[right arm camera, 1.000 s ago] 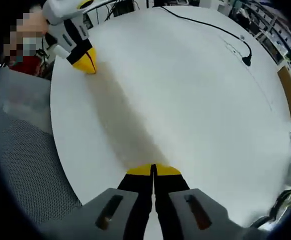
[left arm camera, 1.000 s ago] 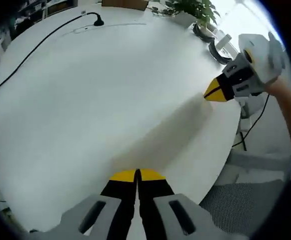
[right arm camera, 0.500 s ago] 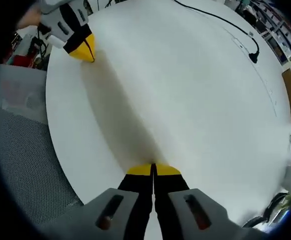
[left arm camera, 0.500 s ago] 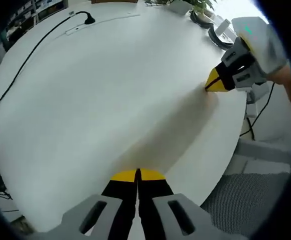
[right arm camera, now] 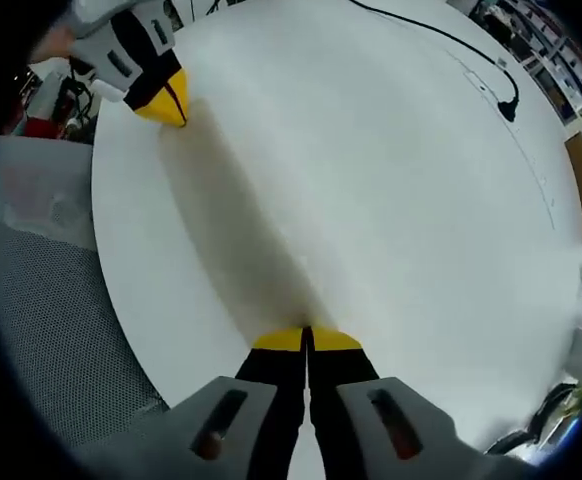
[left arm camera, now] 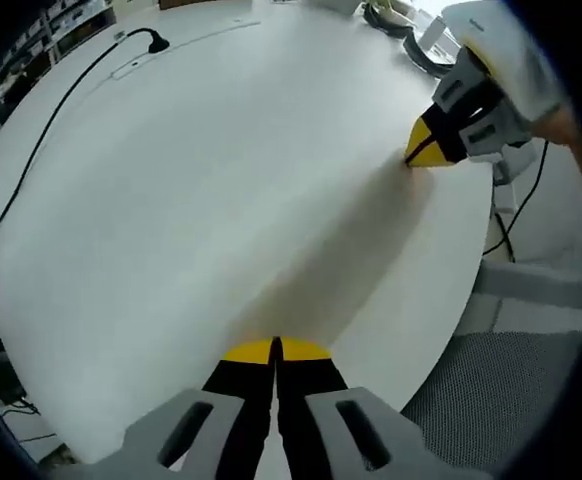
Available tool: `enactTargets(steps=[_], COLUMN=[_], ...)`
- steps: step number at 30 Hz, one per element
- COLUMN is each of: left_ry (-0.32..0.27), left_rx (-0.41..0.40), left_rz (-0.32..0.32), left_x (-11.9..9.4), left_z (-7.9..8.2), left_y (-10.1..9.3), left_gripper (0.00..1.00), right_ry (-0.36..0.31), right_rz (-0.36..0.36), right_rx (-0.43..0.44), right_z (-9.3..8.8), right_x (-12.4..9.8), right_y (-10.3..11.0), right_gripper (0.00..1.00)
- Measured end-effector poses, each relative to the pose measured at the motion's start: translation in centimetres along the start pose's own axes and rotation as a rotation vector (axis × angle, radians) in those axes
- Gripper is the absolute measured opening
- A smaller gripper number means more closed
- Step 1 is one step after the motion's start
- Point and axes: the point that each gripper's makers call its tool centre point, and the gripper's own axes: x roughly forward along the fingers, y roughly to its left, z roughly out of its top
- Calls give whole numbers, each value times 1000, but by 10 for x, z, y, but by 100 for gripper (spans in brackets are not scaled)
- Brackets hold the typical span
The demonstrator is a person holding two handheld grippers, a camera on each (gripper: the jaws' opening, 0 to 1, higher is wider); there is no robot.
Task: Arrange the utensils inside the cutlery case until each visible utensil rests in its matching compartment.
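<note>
Both claws, left (left arm camera: 273,349) and right (right arm camera: 306,339), are closed and empty over the worktop (left arm camera: 221,180); next I must find the case.

Bright, even daylight — soft grey shadows streak the white table (left arm camera: 221,180); fisheye edges bend and blur.

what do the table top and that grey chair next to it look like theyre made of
Table: a smooth white matt top, probably laminate or painted board; it takes soft shadows and shows no grain or glare. Chair: grey woven mesh, likely synthetic fabric, judging by its fine dotted weave. Black cable across the table: looks rubber- or plastic-sheathed.
</note>
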Motion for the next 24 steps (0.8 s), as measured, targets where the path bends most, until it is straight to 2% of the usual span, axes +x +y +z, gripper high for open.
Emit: enactTargets(steps=[8, 11, 13, 17, 21, 22, 23, 24], left_ry=[-10, -27, -65, -92, -102, -103, -104, -71], left_rx=[118, 91, 50, 95, 149, 150, 149, 114], left_rz=[46, 43, 54, 72, 91, 89, 86, 25], left_x=[-2, -3, -4, -5, -5, -5, -6, -7], left_z=[0, 0, -1, -1, 0, 0, -1, -9], left_y=[-5, -4, -3, -6, -6, -7, -7, -15], left_gripper=[0, 0, 0, 0, 0, 1, 2, 6], right_ry=[-19, -12, -19, -45, -79, -117, -181, -267], right_rz=[-13, -32, -63, -100, -85, -103, -118, -125], right_rx=[-38, -33, -95, -164, -132, -133, -126, -95], right_z=[1, 1, 1, 1, 1, 5, 13, 22], right_x=[1, 0, 0, -1, -2, -4, -7, -14], right_y=[0, 1, 2, 3, 0, -3, -3, -2], right_gripper=[0, 0, 0, 0, 0, 3, 15, 29])
